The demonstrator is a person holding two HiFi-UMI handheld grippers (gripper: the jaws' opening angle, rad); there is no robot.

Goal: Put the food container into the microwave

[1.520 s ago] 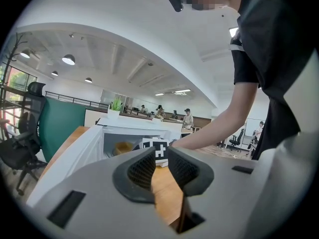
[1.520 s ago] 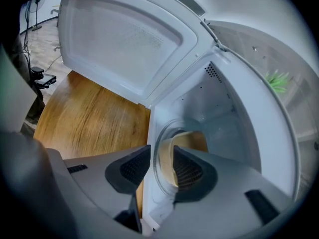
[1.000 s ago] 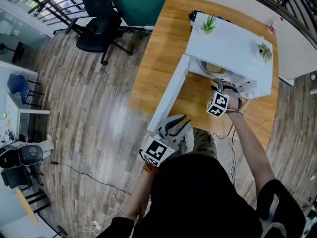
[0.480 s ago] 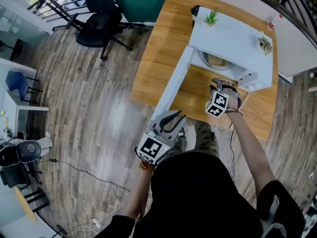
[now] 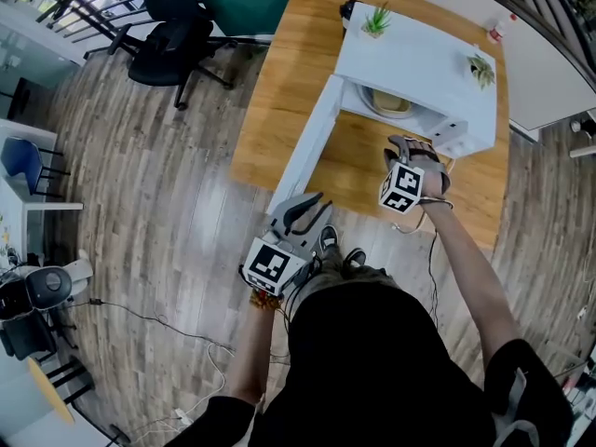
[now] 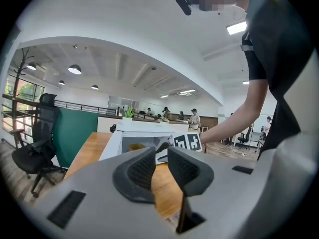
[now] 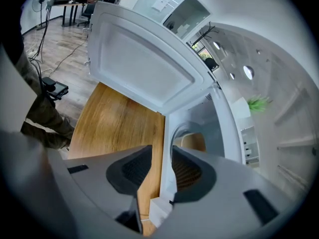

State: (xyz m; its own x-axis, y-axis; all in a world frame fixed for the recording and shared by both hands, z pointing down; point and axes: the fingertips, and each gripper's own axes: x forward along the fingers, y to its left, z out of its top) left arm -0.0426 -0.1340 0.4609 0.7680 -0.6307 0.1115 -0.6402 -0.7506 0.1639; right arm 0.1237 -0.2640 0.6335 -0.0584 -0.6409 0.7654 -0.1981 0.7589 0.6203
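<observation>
The white microwave (image 5: 419,68) stands on the wooden table (image 5: 279,91) with its door (image 5: 303,156) swung wide open. The food container (image 5: 389,103), a pale beige dish, sits inside on the turntable; the right gripper view shows it (image 7: 192,142) past the door frame. My right gripper (image 5: 410,144) hovers over the table just in front of the opening, its jaws a narrow gap apart and empty. My left gripper (image 5: 312,208) hangs off the table's near edge by the door's free end, its jaws also slightly apart with nothing between them.
Two small potted plants (image 5: 377,19) (image 5: 480,68) stand on top of the microwave. A black office chair (image 5: 172,35) is on the wood floor to the left. The person's shoes (image 5: 340,250) are near the table's edge. A cable (image 5: 140,319) runs along the floor.
My right gripper has drawn back from the microwave's opening, leaving the container inside. The left gripper and the person have moved back from the table.
</observation>
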